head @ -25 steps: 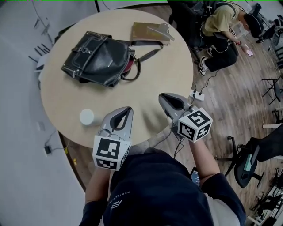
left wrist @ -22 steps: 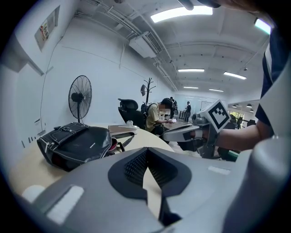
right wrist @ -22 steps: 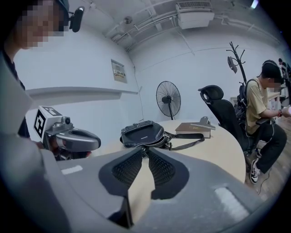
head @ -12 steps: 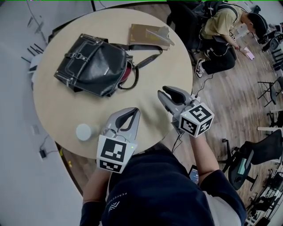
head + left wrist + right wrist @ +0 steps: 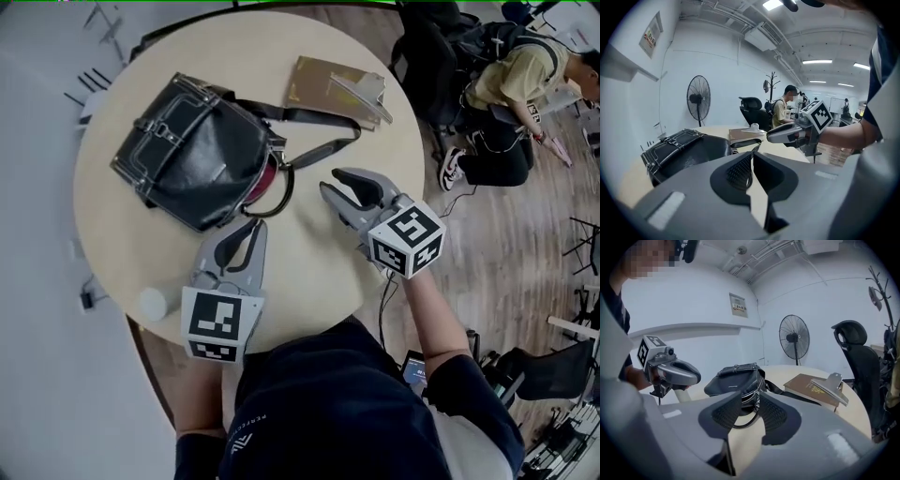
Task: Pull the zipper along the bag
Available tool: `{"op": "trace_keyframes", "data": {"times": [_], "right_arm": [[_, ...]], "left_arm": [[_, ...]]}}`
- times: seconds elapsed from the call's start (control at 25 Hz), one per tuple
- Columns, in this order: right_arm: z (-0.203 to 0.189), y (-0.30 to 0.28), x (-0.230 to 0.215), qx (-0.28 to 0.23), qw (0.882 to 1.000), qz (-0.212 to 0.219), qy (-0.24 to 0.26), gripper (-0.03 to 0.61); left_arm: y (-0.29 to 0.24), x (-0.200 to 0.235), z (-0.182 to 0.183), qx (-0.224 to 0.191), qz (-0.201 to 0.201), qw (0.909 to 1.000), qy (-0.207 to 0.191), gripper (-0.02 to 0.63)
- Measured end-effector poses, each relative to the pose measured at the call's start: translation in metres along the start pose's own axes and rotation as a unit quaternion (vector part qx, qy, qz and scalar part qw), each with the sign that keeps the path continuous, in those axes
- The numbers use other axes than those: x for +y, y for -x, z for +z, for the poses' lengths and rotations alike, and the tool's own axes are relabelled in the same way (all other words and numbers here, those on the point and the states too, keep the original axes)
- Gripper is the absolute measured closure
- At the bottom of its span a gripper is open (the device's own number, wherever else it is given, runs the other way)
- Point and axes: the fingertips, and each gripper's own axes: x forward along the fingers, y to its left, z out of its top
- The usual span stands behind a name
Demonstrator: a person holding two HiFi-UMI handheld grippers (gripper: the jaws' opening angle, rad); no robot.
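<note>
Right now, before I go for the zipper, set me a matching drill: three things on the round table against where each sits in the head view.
Things:
1 black leather handbag
2 flat brown board with silver clip
3 small white round object

Places:
A near edge, left
B far side, right
C left half, red lining showing

Pairs: 1-C; 2-B; 3-A

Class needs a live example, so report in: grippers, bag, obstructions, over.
Left gripper shut, empty. Right gripper jaws just opening, nothing between, short of bag. Bag ungripped on table. Handle loop faces right gripper.
</note>
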Motion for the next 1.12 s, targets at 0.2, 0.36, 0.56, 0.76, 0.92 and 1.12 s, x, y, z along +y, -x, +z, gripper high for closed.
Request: {"op": "trace_keyframes", "data": {"times": [0.2, 0.36, 0.56, 0.76, 0.92, 1.12], "right_arm": [[-0.008, -0.035, -0.020, 0.023, 0.998, 0.052, 0.008, 0.462], [-0.011, -0.059, -0.025, 0.036, 0.995, 0.089, 0.016, 0.462], [-0.015, -0.084, -0.034, 0.051, 0.991, 0.119, 0.029, 0.462], [-0.019, -0.105, -0.035, 0.060, 0.987, 0.145, 0.037, 0.462], [-0.022, -0.119, -0.033, 0.071, 0.983, 0.163, 0.055, 0.462], [-0.024, -0.132, -0.031, 0.084, 0.976, 0.183, 0.087, 0.462]], "left_arm": [[-0.023, 0.027, -0.001, 0.023, 0.048, 0.9985, 0.012, 0.578], [-0.031, 0.044, -0.001, 0.039, 0.077, 0.9958, 0.032, 0.578], [-0.037, 0.054, -0.008, 0.058, 0.101, 0.9920, 0.048, 0.578], [-0.038, 0.063, -0.015, 0.071, 0.115, 0.9891, 0.059, 0.578], [-0.036, 0.068, -0.016, 0.077, 0.125, 0.9870, 0.066, 0.580], [-0.035, 0.075, -0.020, 0.082, 0.131, 0.9853, 0.072, 0.581]]}}
